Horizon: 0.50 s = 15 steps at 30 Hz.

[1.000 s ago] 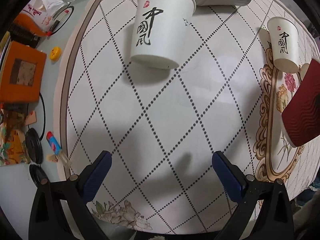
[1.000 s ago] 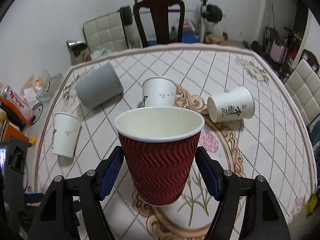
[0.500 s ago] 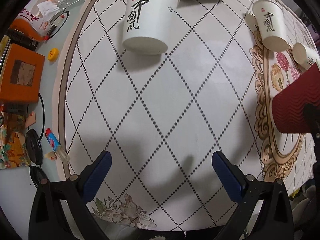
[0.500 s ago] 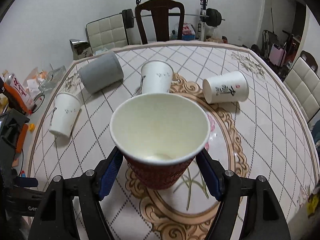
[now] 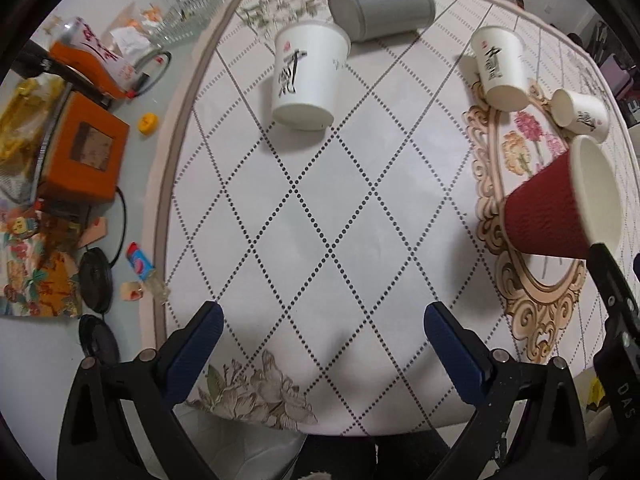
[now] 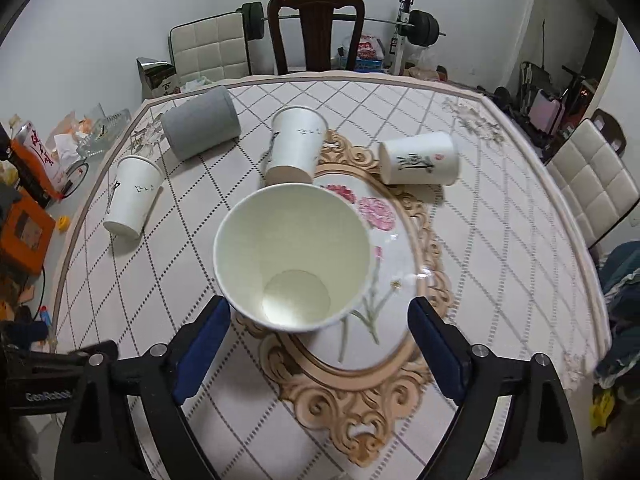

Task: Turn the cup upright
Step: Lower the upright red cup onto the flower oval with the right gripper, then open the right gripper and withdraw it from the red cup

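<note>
A red ribbed paper cup (image 5: 548, 216) with a white inside (image 6: 294, 264) stands upright on the table's flower medallion. My right gripper (image 6: 320, 332) is open, pulled back above and behind the cup, its blue fingers (image 6: 202, 338) wide of it and not touching. My left gripper (image 5: 320, 344) is open and empty over the bare tablecloth near the front edge. Three white printed cups lie on their sides: one far left (image 6: 134, 196), one in the middle (image 6: 296, 146), one at the right (image 6: 418, 158).
A grey cup (image 6: 200, 122) lies on its side at the back left. The patterned tablecloth (image 5: 320, 208) covers the table. Orange boxes (image 5: 84, 152) and clutter sit left of the cloth. Chairs (image 6: 316, 28) and a barbell stand behind the table.
My right gripper has opened, let go of the red cup and drawn back and up, so I now look down into it. My left gripper has pulled back from the white cup.
</note>
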{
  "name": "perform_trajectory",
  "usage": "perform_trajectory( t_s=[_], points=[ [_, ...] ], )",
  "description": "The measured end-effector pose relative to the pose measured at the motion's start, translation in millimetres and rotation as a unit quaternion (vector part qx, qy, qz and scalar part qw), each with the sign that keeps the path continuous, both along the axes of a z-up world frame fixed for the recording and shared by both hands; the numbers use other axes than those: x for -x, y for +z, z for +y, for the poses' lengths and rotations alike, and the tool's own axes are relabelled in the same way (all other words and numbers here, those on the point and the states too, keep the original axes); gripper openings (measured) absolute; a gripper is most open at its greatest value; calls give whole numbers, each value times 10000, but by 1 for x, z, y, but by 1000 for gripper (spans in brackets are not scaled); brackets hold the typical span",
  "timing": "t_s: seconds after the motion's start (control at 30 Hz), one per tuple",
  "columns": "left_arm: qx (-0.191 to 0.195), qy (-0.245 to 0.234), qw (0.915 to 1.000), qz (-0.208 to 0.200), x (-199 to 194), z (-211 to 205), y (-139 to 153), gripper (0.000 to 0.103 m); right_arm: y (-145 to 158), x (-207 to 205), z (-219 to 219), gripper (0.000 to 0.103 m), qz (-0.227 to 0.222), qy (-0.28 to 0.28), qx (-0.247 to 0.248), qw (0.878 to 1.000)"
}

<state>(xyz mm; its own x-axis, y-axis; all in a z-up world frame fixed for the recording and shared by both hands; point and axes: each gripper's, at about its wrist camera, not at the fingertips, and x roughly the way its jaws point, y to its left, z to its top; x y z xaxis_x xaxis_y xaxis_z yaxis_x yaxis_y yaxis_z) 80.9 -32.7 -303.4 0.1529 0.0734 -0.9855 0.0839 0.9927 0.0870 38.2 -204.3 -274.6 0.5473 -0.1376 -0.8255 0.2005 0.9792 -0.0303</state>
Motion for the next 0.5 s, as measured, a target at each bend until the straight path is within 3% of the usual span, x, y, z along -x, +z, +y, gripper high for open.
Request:
perform_trajectory(
  t_s=[0.3, 0.5],
  points=[
    [101, 189, 9979, -607, 40, 13, 79, 102, 51, 54, -14, 103, 94, 108, 106, 9998],
    [90, 89, 9921, -1250, 84, 3, 148, 102, 115, 104, -24, 103, -117, 146, 101, 9998]
  ],
)
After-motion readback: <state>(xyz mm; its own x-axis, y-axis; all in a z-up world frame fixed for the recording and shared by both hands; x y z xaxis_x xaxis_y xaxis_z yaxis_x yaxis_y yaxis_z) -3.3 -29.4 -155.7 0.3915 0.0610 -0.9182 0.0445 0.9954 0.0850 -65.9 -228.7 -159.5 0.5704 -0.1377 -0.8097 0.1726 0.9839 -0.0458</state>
